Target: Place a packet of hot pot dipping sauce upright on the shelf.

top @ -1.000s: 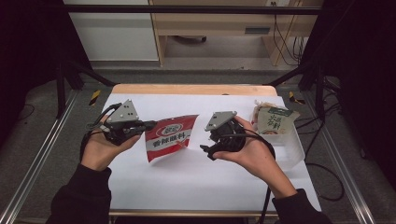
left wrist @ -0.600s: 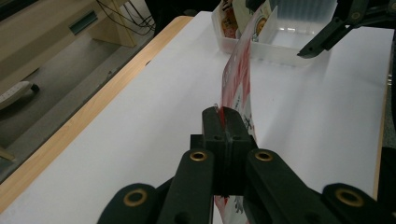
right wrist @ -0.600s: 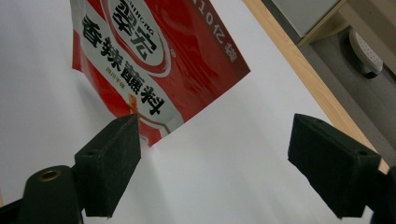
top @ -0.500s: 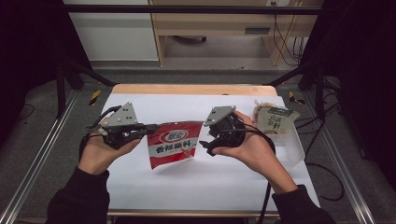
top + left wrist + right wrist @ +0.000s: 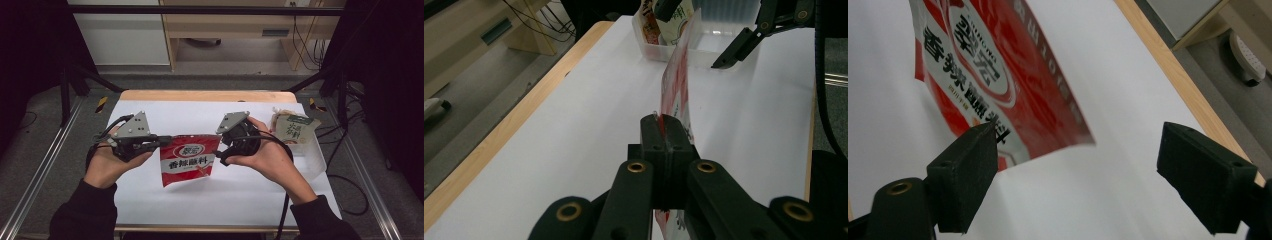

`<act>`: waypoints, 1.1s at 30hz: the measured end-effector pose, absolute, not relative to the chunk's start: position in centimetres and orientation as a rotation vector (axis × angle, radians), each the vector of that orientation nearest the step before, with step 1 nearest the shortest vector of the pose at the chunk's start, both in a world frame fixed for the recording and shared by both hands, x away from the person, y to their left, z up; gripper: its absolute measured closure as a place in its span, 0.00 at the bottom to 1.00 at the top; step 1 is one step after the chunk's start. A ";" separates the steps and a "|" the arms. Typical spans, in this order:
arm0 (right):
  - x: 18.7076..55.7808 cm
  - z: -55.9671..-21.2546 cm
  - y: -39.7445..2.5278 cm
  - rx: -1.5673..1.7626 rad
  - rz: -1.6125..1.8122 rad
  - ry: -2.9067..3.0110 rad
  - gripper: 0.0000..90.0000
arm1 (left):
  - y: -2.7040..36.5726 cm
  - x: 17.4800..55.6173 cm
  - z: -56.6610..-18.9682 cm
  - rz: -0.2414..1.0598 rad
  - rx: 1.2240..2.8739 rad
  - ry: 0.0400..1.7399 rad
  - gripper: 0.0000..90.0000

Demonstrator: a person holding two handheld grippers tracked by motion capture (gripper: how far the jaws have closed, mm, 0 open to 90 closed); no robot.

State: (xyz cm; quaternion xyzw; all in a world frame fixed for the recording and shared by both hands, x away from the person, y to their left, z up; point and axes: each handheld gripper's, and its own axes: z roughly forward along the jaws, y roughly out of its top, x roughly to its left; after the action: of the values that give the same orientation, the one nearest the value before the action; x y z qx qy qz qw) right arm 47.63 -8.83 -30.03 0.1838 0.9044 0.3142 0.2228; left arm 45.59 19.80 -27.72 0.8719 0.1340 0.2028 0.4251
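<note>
The left gripper (image 5: 162,143) pinches the red packet (image 5: 189,159) by its upper corner, holding it above the table (image 5: 165,112). The right gripper (image 5: 218,151) is spread wide, with the packet's other edge between its jaws.

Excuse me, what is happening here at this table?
A person works with two handheld grippers over a white table. The left gripper is shut on the corner of a red sauce packet and holds it up. The right gripper is open, close to the packet's other side. A clear bin with another packet stands at the right.
</note>
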 end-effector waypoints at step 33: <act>49.2 -31.2 -6.3 0.379 0.800 2.638 0.55 | 18.5 46.2 -28.4 0.479 2.195 0.308 1.00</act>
State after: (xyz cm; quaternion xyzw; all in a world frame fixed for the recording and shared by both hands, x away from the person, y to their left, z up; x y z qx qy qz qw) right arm 49.15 -6.34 -31.22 0.1339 0.9327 0.2831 0.1787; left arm 46.24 18.52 -28.37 0.8770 0.1229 0.1915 0.4231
